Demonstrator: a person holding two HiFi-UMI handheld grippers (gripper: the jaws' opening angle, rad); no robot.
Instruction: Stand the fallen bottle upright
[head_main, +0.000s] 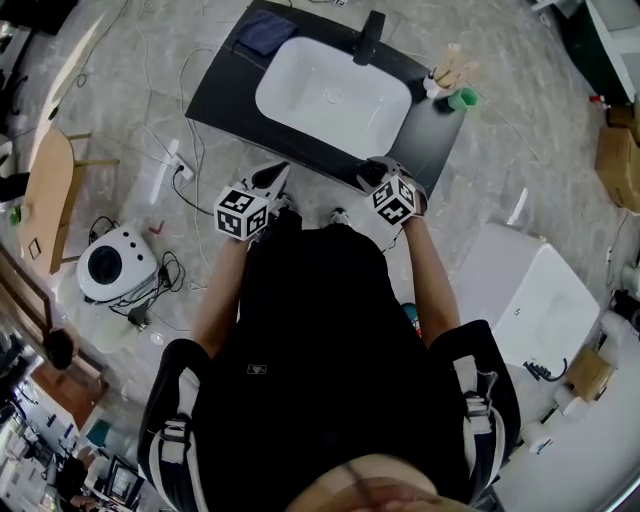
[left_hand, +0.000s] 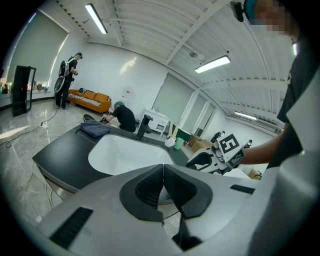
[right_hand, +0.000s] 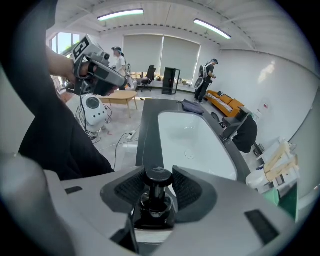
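Bottle (right_hand: 156, 205), dark with pump cap, clamped in right tool (right_hand: 159, 182), jaws set wide, left tool (left_hand: 163, 172) closed together, empty

A dark counter (head_main: 222, 92) holds a white sink (head_main: 333, 97). A blue cloth (head_main: 266, 32), a black tap (head_main: 370, 38) and a green cup (head_main: 462, 99) sit on it.

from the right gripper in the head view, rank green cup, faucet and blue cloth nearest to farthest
1. green cup, on the right, closest to the right gripper
2. faucet, back middle
3. blue cloth, back left corner
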